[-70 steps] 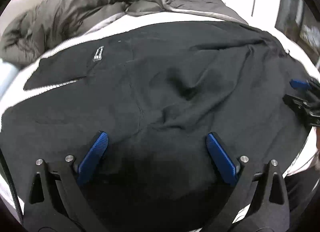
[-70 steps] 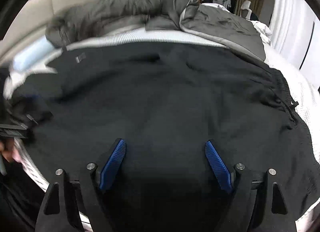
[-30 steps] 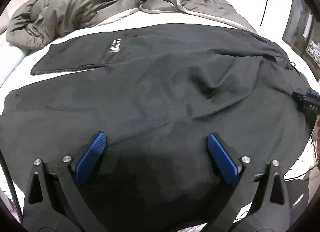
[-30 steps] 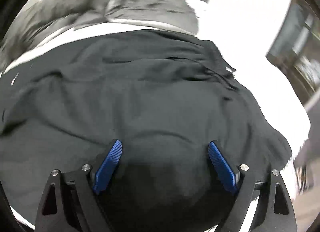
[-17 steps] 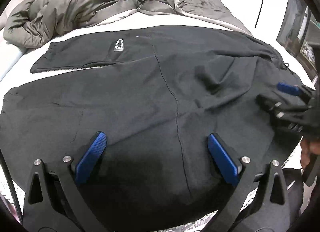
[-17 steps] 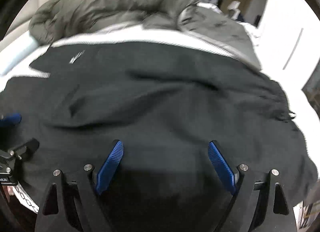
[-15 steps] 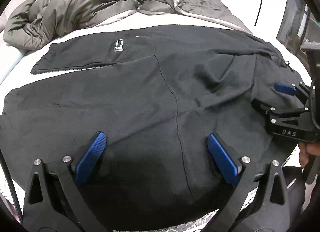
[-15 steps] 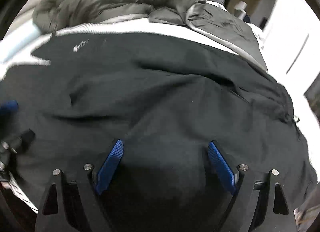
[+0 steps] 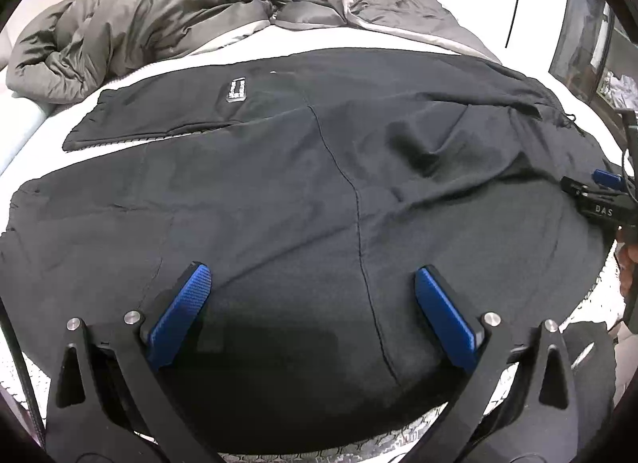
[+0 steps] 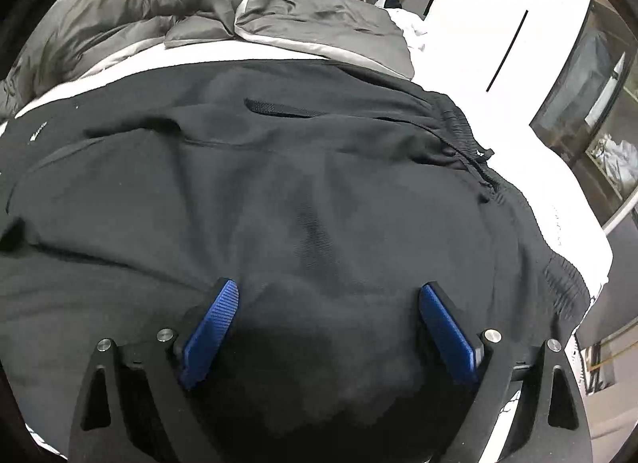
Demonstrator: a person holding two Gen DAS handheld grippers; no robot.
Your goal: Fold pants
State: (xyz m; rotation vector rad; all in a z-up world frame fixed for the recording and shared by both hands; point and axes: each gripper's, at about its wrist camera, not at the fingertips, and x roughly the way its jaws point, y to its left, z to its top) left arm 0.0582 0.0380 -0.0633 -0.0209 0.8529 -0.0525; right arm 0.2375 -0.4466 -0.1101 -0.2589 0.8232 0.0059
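Note:
Black pants (image 9: 279, 192) lie spread across a white bed, legs to the left, waistband with drawstring to the right (image 10: 466, 136). A small logo patch (image 9: 236, 89) sits on the far leg. My left gripper (image 9: 313, 291) is open and empty, above the near leg by the bed's front edge. My right gripper (image 10: 329, 303) is open and empty, above the seat of the pants near the waistband. The right gripper also shows at the right edge of the left wrist view (image 9: 602, 199), over the pants' waist end.
A crumpled grey duvet (image 9: 171, 12) lies along the far side of the bed (image 9: 398, 38). A white wall and a glass-fronted cabinet (image 10: 598, 104) stand to the right. The mattress front edge (image 9: 359, 451) is just below the left gripper.
The right gripper has swung right toward the waistband end and drawn back toward the right edge of the left wrist view. The left gripper has barely moved. The pants lie as before.

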